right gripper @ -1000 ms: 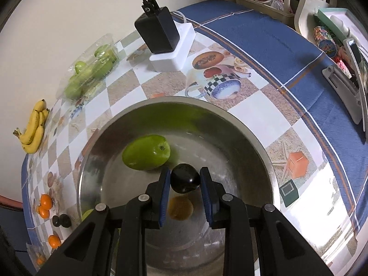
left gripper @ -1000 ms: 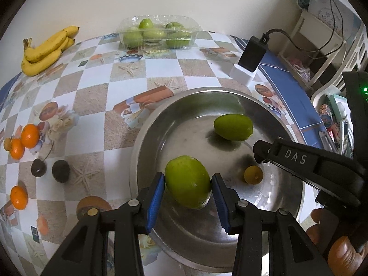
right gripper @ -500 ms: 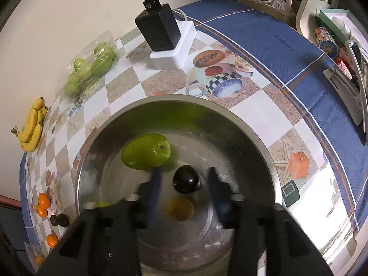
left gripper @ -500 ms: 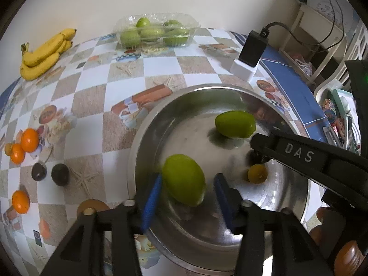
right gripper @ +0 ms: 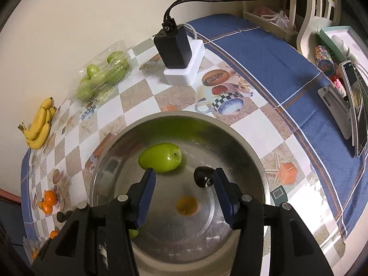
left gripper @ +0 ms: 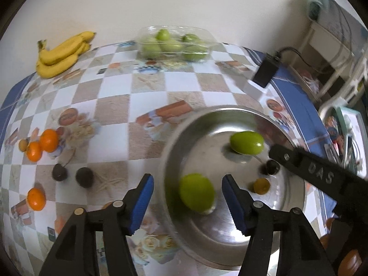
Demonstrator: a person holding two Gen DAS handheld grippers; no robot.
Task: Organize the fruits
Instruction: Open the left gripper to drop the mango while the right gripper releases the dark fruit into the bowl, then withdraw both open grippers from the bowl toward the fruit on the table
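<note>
"DAS" in raised letters on the black right gripper [left gripper: 322, 174] arm

Our left gripper [left gripper: 186, 201] and right gripper [right gripper: 184, 197] are black plastic with blue ridged pads [left gripper: 234, 204], silver screws [left gripper: 118, 204] and white "DAS" lettering [left gripper: 320, 172].

Four loose fruits [right gripper: 160, 158] inside steel bowl [right gripper: 249, 151]
</note>
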